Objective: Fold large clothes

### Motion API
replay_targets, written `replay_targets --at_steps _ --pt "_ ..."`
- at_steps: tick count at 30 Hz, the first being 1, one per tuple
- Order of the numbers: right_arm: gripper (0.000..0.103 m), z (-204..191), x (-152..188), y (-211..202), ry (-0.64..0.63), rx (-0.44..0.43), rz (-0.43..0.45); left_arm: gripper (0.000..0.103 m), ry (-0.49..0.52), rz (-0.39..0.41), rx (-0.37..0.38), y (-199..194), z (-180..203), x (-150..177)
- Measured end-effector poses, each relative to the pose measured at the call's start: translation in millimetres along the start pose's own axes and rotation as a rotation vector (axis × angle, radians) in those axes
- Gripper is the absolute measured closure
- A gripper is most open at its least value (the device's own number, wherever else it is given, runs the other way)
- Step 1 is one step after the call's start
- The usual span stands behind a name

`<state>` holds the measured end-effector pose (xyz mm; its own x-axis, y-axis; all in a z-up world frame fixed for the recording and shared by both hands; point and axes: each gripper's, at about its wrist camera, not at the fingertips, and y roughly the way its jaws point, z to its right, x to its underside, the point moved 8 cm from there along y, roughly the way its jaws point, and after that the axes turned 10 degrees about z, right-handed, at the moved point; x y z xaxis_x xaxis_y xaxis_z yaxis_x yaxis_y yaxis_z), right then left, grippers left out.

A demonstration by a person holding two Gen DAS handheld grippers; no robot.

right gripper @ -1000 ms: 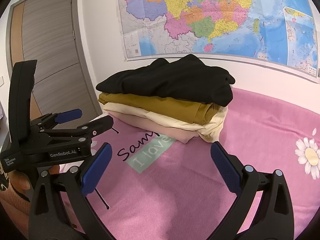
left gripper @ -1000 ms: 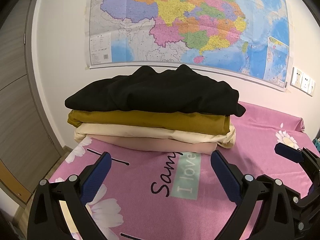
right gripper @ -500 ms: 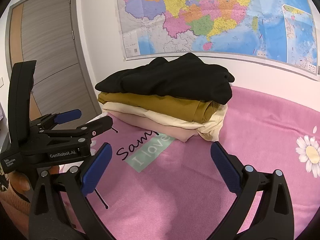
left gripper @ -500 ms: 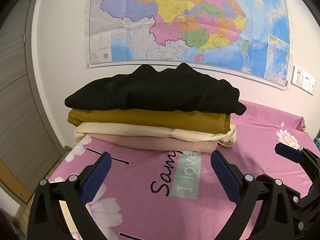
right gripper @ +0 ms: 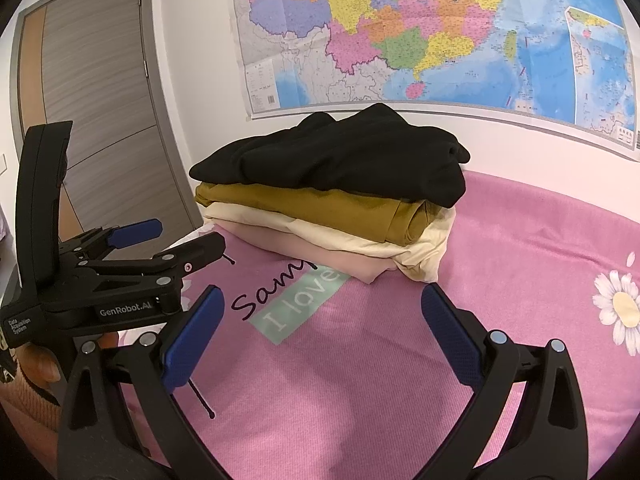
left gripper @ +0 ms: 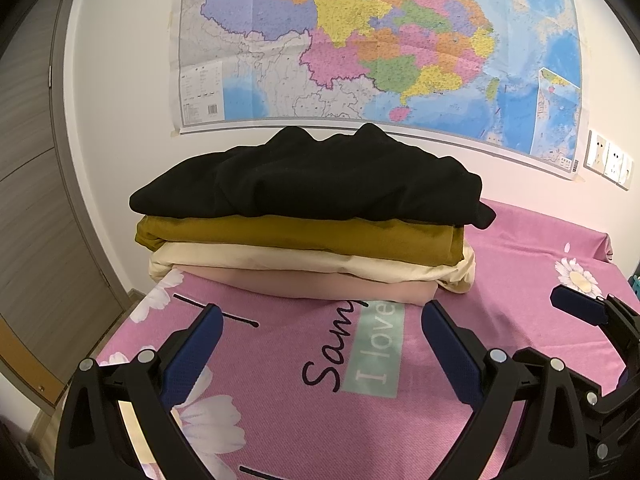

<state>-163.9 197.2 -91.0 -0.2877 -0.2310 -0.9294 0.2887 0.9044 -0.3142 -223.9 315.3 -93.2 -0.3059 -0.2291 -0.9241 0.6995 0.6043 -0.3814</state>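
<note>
wall: white, colourful map [left gripper: 380, 48] | door: grey wood [right gripper: 100, 120] | sockets [left gripper: 608, 158] right | bed cover: pink [right gripper: 520, 240]

Black hand-held gripper [right gripper: 318, 322], blue pads [right gripper: 192, 332]

bright, even light; sharp focus, fisheye-curved edges.

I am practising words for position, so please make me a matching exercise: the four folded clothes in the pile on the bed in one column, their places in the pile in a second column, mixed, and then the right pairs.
Column one:
1. black garment
2. mustard garment
3. cream garment
4. pale pink garment

Column two:
A. second from the bottom
B. at the very bottom, on the pink bed cover
C. on top of the pile
D. directly under the top one

Right pairs: 1-C, 2-D, 3-A, 4-B
</note>
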Motion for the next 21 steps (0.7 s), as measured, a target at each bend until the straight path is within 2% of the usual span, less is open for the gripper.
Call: replay_targets --at_steps 16,21 --pt "0.006 0.2 0.5 -0.7 -0.002 -0.004 0.005 0.007 -0.003 0.004 0.001 0.1 -1.9 -1.1" --pt "0.006 2.9 2.9 -2.3 0.003 -0.006 0.000 0.008 0.021 0.038 -0.006 -5.4 1.1 -2.4"
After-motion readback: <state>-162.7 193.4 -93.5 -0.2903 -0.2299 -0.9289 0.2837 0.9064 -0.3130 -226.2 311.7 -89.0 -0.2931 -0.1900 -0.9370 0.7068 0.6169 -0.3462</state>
